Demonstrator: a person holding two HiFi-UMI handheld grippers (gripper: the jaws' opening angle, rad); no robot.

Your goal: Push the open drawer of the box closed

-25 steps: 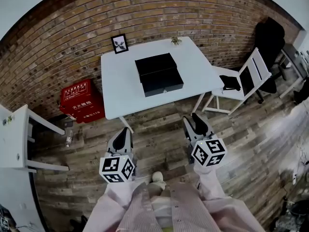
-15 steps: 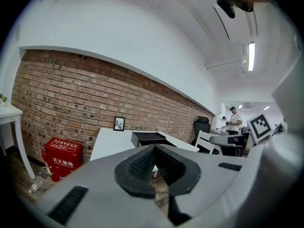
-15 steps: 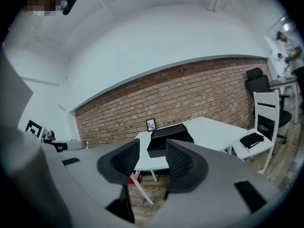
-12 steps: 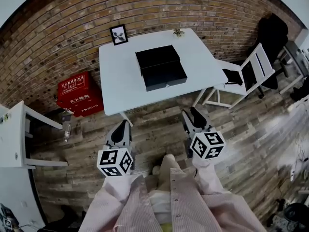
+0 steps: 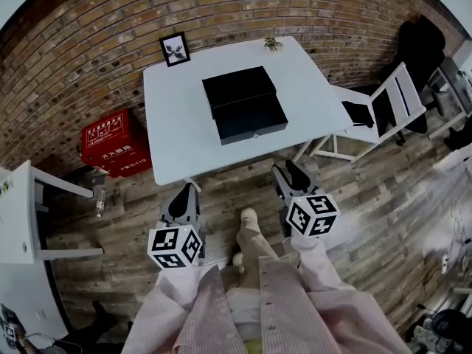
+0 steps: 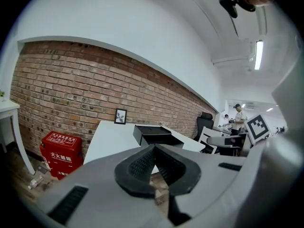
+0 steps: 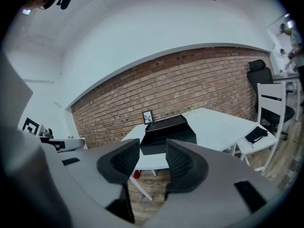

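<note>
Brick wall point(image 5: 221, 6) across the top, wood plank floor point(image 5: 369, 220) below it. White table point(image 5: 177, 131) upper middle, white chair point(image 5: 383, 113) right of it, black office chair point(image 5: 424, 46) upper right, red box point(image 5: 110, 142) left on the floor.

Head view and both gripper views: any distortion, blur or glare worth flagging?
Head view: strong fisheye, the brick wall bows. Left gripper view: ceiling light glares, rim vignetted. Right gripper view: even light, black box sharp.
</note>
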